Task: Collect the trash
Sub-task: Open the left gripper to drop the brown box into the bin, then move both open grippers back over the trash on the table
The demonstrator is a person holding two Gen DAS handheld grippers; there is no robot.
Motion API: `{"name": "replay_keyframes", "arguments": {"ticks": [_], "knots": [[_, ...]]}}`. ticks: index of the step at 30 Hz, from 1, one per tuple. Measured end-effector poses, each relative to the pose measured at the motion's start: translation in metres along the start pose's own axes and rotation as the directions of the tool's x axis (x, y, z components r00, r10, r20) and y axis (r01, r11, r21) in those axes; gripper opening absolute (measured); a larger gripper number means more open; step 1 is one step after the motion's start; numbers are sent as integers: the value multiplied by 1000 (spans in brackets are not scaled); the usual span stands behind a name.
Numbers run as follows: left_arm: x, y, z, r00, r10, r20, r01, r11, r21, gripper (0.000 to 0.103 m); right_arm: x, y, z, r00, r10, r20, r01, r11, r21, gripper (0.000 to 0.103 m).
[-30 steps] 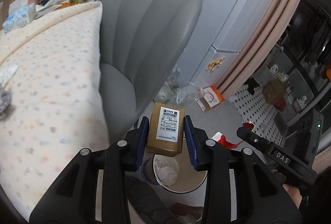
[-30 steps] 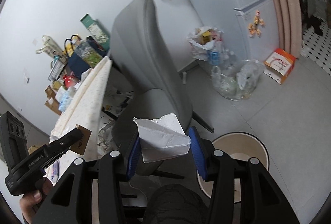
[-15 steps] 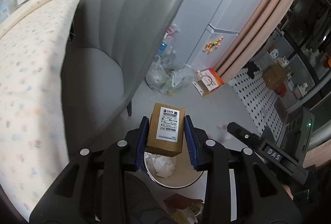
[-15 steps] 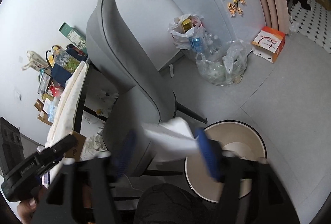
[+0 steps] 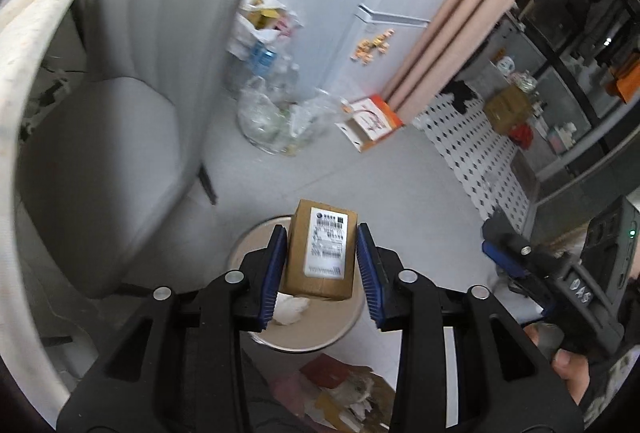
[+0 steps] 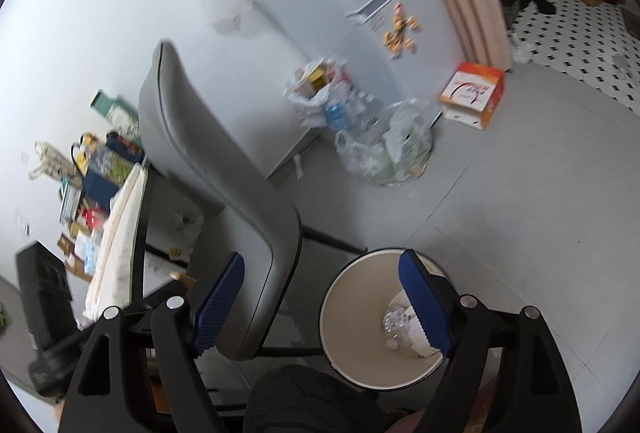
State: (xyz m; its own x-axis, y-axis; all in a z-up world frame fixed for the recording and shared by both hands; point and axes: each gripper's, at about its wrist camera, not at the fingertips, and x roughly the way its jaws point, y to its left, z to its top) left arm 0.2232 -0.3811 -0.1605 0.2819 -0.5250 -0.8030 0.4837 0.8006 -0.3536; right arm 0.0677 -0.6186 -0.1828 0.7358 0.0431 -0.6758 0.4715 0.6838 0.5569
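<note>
Each black hand-held gripper has ribbed blue pads and silver screws (one lettered "DAS").

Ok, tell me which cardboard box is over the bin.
The small brown box with the white shipping label, between the opening jaws of the left gripper above the round bin. The orange-and-white box lies on the floor by the curtain.

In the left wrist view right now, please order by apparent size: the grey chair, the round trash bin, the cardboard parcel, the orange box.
1. grey chair
2. round trash bin
3. cardboard parcel, though it is nearest the camera, so it looks bigger than it is
4. orange box
</note>
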Motion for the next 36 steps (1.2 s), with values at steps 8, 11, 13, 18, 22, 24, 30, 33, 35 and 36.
{"name": "replay_keyframes", "arguments": {"ticks": [8,11,13,18,22,24,30,33,35,36], "knots": [[-23,-16,8,998,-14,62,14,1000,14,92,-26,2,14,999,9,49,-8,1000,-7,85],[-51,-7,11,993,11,115,-11,1000,-2,94,-27,16,11,998,38,47,-36,999,-33,91],[-68,2,13,989,27,145,-25,1000,-19,95,-27,30,8,997,60,46,-57,997,-52,94],[-116,31,13,970,71,232,-55,996,-77,97,-29,69,-1,992,118,41,-112,987,-113,96],[-151,58,7,951,114,289,-80,989,-125,97,-27,98,-11,989,145,17,-140,977,-159,96],[-166,73,0,940,136,312,-89,983,-159,97,-26,113,-17,987,159,6,-155,970,-185,96],[-206,120,-22,913,186,364,-95,962,-254,97,-25,165,-37,984,176,-32,-178,941,-287,96],[-224,137,-33,895,210,393,-101,954,-281,97,-26,193,-49,983,179,-42,-183,923,-338,96],[-235,148,-39,888,221,403,-103,950,-296,97,-26,209,-56,981,185,-54,-192,912,-362,96],[-240,154,-42,883,227,410,-102,947,-304,97,-25,215,-58,980,188,-61,-197,908,-370,96]]}}
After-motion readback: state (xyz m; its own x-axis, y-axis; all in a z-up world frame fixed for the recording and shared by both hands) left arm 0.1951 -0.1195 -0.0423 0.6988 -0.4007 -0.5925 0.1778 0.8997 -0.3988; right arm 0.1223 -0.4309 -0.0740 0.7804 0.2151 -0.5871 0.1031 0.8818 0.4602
